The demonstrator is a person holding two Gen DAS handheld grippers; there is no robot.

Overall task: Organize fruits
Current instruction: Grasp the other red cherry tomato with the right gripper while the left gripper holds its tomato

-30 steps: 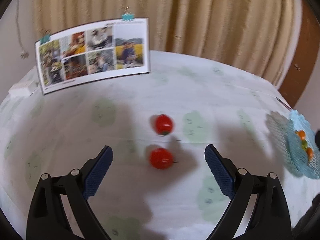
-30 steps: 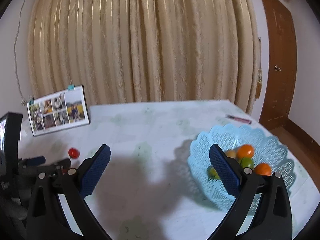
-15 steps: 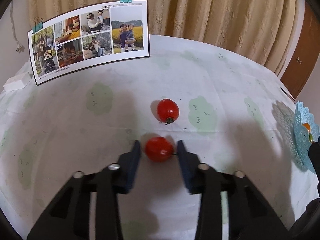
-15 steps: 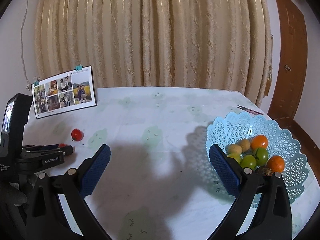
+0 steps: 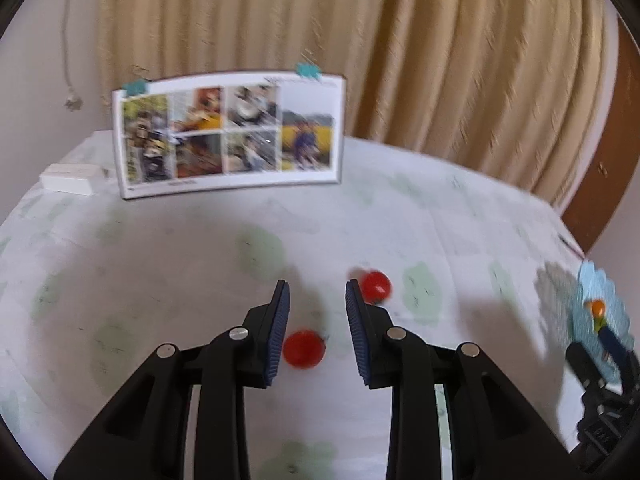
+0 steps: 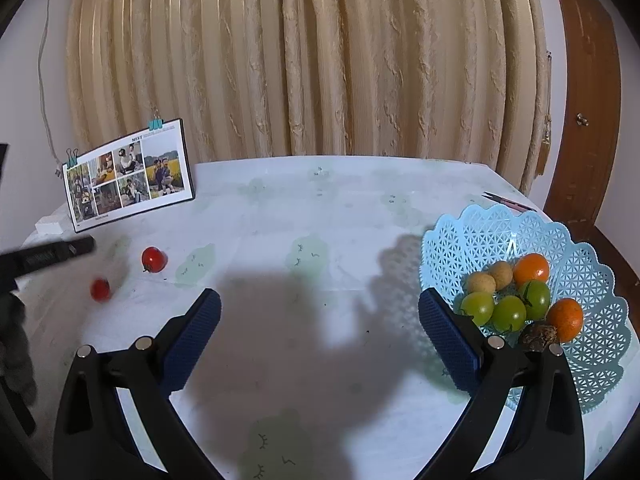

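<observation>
While its jaws have just been closing to a narrow gap, nothing is gripped by the left gripper (image 5: 316, 286). A blurred tomato (image 5: 303, 349) lies loose beneath it, toward the table's (image 6: 320, 208) left edge, its axis unreadable. The right gripper (image 6: 320, 300) is held wide, empty.

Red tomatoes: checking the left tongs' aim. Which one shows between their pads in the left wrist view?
The nearer tomato, seen low between the left tongs' pads; the other tomato lies farther out, just past one pad's tip.
</observation>
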